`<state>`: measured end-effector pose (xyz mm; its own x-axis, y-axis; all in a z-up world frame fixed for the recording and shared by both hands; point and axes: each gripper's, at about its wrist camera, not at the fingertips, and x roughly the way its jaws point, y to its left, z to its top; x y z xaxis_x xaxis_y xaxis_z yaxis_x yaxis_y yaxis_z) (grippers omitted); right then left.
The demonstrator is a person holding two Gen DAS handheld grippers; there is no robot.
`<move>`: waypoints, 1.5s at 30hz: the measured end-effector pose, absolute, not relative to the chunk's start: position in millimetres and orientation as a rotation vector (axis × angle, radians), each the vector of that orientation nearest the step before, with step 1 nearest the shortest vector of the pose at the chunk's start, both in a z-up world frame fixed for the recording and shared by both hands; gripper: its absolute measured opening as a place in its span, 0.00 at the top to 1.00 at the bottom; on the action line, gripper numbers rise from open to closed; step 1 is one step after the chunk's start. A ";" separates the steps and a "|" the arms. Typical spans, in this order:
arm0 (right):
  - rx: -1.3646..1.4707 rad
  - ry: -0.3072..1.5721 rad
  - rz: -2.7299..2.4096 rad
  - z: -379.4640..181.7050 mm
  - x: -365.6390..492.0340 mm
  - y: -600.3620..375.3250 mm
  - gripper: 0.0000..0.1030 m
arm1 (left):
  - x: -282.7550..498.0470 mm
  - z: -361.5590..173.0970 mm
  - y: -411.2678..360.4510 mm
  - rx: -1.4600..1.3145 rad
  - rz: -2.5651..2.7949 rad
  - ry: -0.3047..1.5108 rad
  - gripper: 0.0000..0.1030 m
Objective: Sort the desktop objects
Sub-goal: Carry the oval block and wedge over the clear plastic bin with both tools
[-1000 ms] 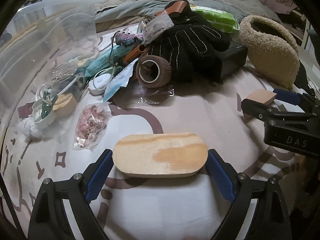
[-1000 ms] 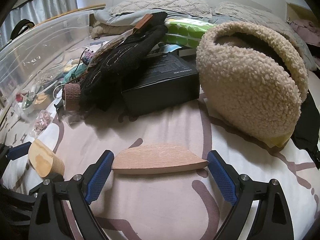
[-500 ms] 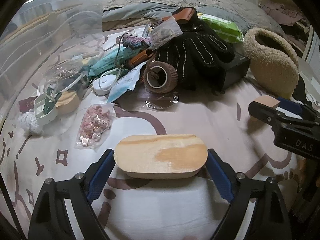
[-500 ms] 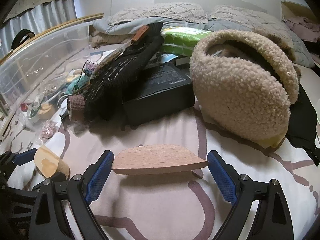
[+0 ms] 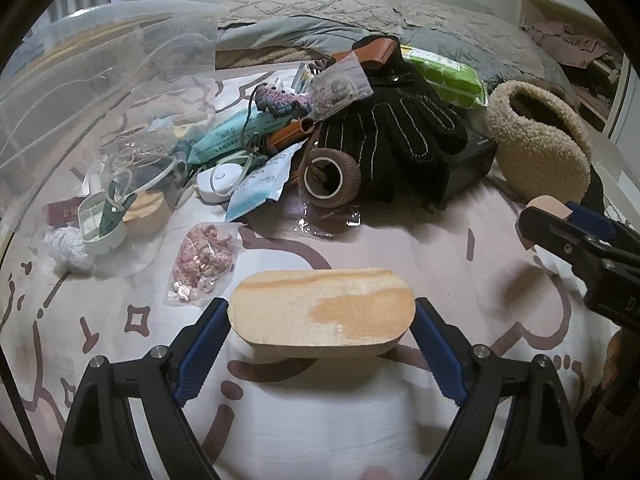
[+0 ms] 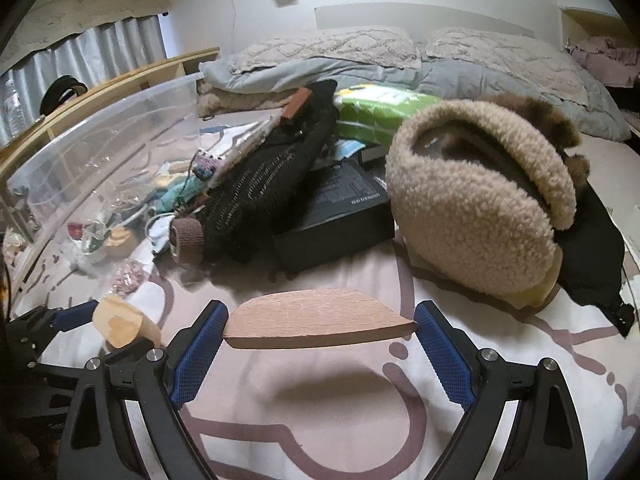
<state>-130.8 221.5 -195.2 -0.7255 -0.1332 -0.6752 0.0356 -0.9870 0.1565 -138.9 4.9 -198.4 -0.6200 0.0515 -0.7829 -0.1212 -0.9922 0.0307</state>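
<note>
My left gripper (image 5: 322,334) is shut on an oval pale wooden block (image 5: 322,312) and holds it above the patterned bedsheet (image 5: 320,420). My right gripper (image 6: 320,338) is shut on a flat half-oval wooden piece (image 6: 316,318), also lifted above the sheet. The right gripper shows at the right edge of the left wrist view (image 5: 568,232). The left gripper and its block (image 6: 120,326) show at the lower left of the right wrist view. A heap of loose objects lies beyond both grippers.
A clear plastic bin (image 5: 100,80) stands at the left. The heap holds black gloves (image 5: 400,132), a brown tape roll (image 5: 328,176), a black box (image 6: 340,216), a fluffy beige pouch (image 6: 472,208), a green packet (image 5: 444,78), a bag of pink bits (image 5: 204,258) and a white dish (image 5: 100,220).
Both grippers have risen with their wooden pieces, and the views tilt up to show more of the pillows and wall. The grips are unchanged.
</note>
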 end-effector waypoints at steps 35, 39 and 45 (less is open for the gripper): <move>0.800 -0.160 -2.854 -74.0 -139.3 208.3 0.09 | -219.0 -9.6 -22.3 -0.735 3.030 0.015 0.12; 0.783 -0.133 -2.828 -56.7 -143.3 200.1 0.09 | -236.8 1.6 -51.5 -0.734 3.090 -0.014 0.12; 0.757 -0.140 -2.773 -37.5 -149.2 180.6 0.09 | -249.3 0.1 -110.1 -0.779 3.230 -0.037 0.12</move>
<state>-149.2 180.6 -37.5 -0.8295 -0.2761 -0.4856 0.2258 -0.9608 0.1606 -249.3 -110.1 0.1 -0.8745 -0.1699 -0.4543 0.1803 -0.9834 0.0207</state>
